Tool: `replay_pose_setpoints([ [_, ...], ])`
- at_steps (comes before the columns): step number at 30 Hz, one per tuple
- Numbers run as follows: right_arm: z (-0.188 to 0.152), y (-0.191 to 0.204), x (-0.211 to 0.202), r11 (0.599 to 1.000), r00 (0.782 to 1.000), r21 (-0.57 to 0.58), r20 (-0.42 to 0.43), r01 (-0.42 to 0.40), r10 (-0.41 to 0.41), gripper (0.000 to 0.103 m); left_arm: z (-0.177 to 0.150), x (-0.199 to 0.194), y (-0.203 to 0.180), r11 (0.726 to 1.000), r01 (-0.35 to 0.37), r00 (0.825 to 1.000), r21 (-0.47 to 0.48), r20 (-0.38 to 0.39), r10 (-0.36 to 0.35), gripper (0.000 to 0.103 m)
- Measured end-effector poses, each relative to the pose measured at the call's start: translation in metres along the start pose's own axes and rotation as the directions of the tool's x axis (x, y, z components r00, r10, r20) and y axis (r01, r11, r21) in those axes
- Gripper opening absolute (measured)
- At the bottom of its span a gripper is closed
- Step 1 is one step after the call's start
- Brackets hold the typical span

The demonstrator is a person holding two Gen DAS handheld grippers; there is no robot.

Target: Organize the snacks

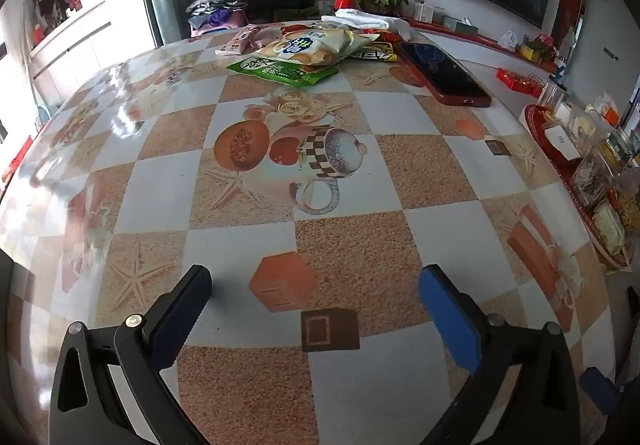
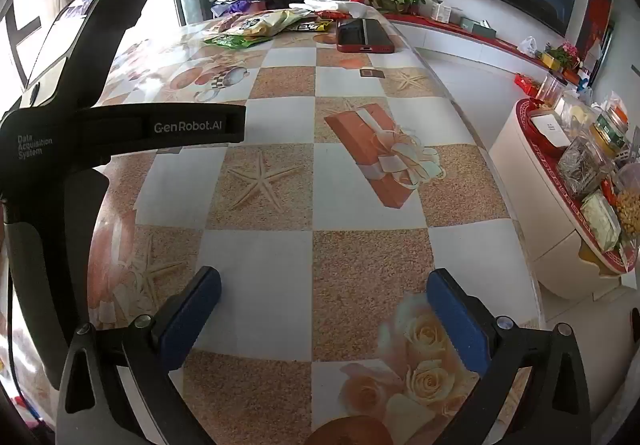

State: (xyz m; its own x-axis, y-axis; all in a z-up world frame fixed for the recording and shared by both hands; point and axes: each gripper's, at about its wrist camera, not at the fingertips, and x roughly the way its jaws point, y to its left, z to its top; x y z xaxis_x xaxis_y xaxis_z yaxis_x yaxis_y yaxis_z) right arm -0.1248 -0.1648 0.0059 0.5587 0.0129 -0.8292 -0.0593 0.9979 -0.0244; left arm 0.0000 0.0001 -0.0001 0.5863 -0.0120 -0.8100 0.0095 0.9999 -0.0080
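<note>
Both tools idle over the near end of the checkered, printed-vinyl table: my left gripper and right gripper have jaws spread wide, nothing between the blue pads, so I read this as the start, no pick made yet. Snacks sit in a loose overlapping heap at the far end: cream-coloured biscuit bag lying on the flat green snack packet, a yellow wrapper just beside, pink packet at the left. Red-cased phone lies near the heap; I'd steer around it. Grippers are well apart from the pile, so a long reach comes first.
</note>
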Motion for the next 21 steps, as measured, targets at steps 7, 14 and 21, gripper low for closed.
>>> replay_pose_setpoints([
  [7, 0.0000, 0.0001, 0.0001, 1.000, 1.000, 0.001, -0.001, 0.000, 0.000, 0.103, 0.0000, 0.0000, 0.0016, 1.000, 0.006, 1.000, -0.004, 0.000, -0.006, 0.103],
  [14, -0.0001, 0.0001, 0.0001, 1.000, 1.000, 0.000, 0.000, 0.000, 0.000, 0.103, 0.0000, 0.0000, 0.0001, 1.000, 0.002, 1.000, -0.002, 0.000, -0.002, 0.103],
  [21, -0.0001, 0.0002, 0.0001, 1.000, 1.000, 0.000, 0.000, 0.000, 0.000, 0.103, 0.0000, 0.0000, 0.0002, 1.000, 0.002, 1.000, -0.002, 0.000, -0.002, 0.103],
])
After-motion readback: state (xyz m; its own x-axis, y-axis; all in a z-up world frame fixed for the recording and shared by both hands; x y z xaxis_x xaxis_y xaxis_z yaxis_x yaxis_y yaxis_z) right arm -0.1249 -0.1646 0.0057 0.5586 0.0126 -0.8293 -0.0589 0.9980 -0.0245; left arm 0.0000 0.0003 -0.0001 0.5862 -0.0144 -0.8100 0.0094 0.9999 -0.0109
